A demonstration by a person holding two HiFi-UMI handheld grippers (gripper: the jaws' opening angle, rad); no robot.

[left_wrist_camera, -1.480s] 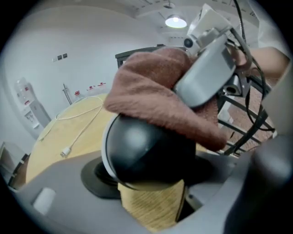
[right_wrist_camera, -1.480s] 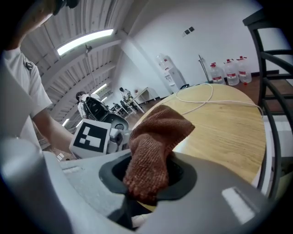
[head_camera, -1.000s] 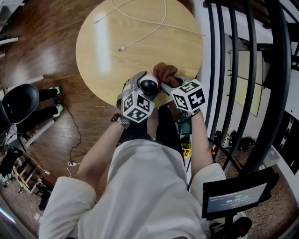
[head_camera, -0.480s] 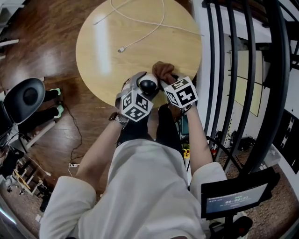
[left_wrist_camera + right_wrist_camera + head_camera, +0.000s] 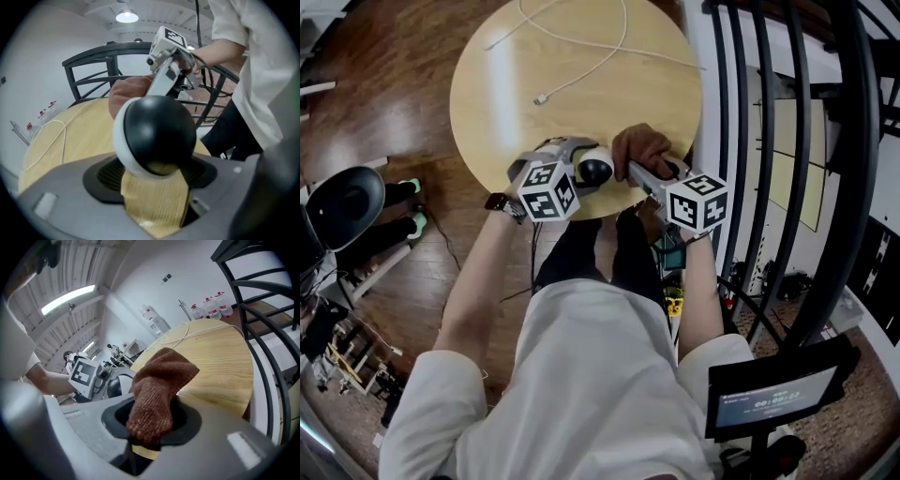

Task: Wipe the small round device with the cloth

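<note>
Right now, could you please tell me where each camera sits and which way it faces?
Head view: on the person's head, facing down at the table; shows shirt, forearms, left gripper, right gripper.
Left gripper view: on the left gripper, facing along its jaws, closed on the round device; right arm beyond.
Right gripper view: on the right gripper, facing along its jaws, clamped on the cloth; left arm beyond.
Shared: each gripper view shows the other gripper; all, the table.

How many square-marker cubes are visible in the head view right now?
2. The left cube sits on the left tool, which holds the small round device; the right cube sits on the right tool, shut on the cloth. None appears hidden.
</note>
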